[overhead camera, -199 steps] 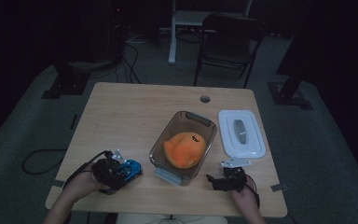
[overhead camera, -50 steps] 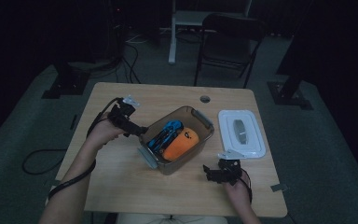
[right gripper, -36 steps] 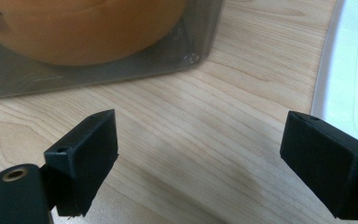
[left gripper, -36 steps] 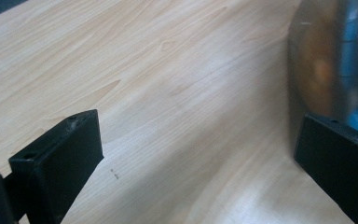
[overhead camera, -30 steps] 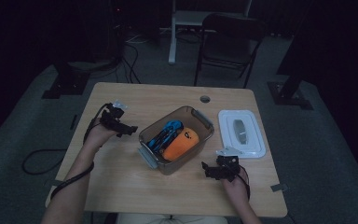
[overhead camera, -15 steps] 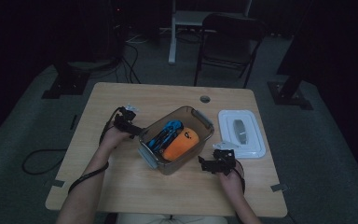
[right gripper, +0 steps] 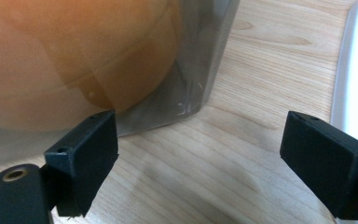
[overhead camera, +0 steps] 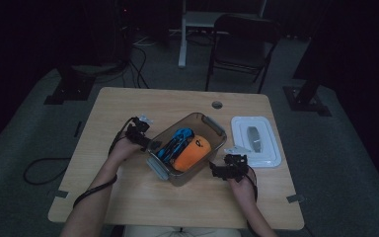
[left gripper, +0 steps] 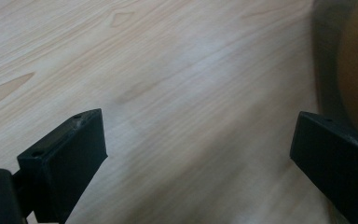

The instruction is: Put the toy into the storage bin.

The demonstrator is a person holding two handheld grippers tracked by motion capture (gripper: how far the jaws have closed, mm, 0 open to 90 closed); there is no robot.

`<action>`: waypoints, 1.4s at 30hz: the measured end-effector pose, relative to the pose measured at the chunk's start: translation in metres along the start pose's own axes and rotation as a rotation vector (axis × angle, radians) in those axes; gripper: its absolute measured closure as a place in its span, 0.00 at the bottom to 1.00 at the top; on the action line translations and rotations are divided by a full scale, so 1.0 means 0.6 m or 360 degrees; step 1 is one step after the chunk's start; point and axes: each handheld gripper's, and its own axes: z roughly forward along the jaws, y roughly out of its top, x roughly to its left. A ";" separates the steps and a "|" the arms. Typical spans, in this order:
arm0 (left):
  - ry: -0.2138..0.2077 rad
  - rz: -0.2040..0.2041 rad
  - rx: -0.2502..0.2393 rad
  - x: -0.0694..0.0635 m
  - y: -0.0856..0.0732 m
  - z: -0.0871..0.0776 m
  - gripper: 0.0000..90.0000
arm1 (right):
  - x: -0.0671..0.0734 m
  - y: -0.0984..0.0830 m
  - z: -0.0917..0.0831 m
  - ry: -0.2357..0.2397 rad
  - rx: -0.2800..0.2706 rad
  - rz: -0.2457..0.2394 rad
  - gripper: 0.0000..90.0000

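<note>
A clear grey-tinted plastic bin [overhead camera: 216, 132] lies skewed in the middle of the table, and an orange object [overhead camera: 192, 154] and a blue object [overhead camera: 175, 141] rest inside it. My left gripper [overhead camera: 145, 140] is at the bin's left wall, open, with bare wood between its jaws [left gripper: 196, 149] and the bin's edge [left gripper: 326, 70] at the right. My right gripper [overhead camera: 216, 170] is at the bin's near right corner, open. In the right gripper view the bin's corner [right gripper: 205, 84] and the orange object [right gripper: 74, 56] stand just ahead of my right gripper [right gripper: 200, 154].
The bin's white lid [overhead camera: 256, 140] lies flat on the table to the right of the bin, close to my right gripper. A cable hole [overhead camera: 217, 104] sits near the table's far edge. A folding chair [overhead camera: 242, 39] stands behind the table.
The blue object, earlier in my left gripper at the front left, now lies in the bin. The bin has been turned askew. My left gripper has returned to the bin's left wall.
</note>
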 end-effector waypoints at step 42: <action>0.0000 0.0168 0.0002 -0.146 -0.096 -0.071 0.05 | 0.010 -0.001 0.027 0.0169 0.0069 -0.0267 0.21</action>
